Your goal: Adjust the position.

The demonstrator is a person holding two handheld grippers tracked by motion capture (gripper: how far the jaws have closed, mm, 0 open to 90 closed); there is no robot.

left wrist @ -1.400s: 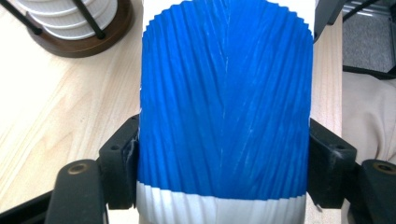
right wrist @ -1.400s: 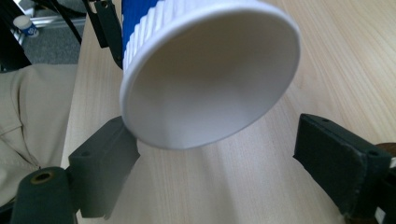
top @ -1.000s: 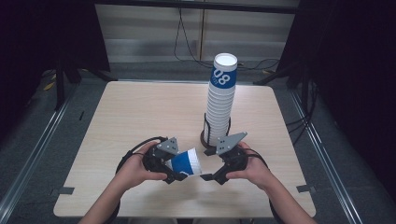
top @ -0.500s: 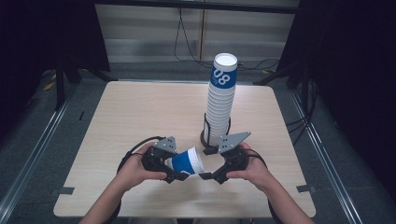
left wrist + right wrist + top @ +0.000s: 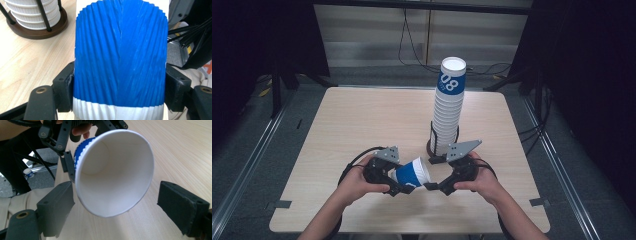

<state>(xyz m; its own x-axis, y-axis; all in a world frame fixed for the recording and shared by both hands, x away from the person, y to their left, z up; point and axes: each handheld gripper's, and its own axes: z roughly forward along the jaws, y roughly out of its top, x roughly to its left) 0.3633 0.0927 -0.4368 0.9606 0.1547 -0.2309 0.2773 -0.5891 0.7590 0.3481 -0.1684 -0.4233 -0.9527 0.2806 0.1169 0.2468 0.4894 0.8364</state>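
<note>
The left gripper (image 5: pixel 404 186) is clamped on a single blue-and-white paper cup (image 5: pixel 413 172), its two black jaws pressing the ribbed blue wall from either side, as the left gripper view shows plainly. The cup lies on its side in mid-air just above the table (image 5: pixel 362 120), near the person's edge, with its open mouth turned toward the right gripper (image 5: pixel 432 186).

In the right gripper view the cup's white rim (image 5: pixel 113 173) sits between the right gripper's jaws, which stand wide apart: one pad is just beside the rim, possibly brushing it (the angle makes contact hard to judge), and the other is well clear. So the right gripper is open and holds nothing yet.

Behind both hands, a tall stack of cups (image 5: pixel 448 107) stands upright in a dark round holder (image 5: pixel 438 148) with thin black posts around it.

As a judgement, this looks like a hand-over between the two grippers, or a separating of one cup from the rest. What is done: one cup is free of the stack and firmly gripped on the left. What is left: the right gripper must close on the rim, the left must let go, and the cup must be set down or returned to the stack. I would put it roughly at the midpoint.
</note>
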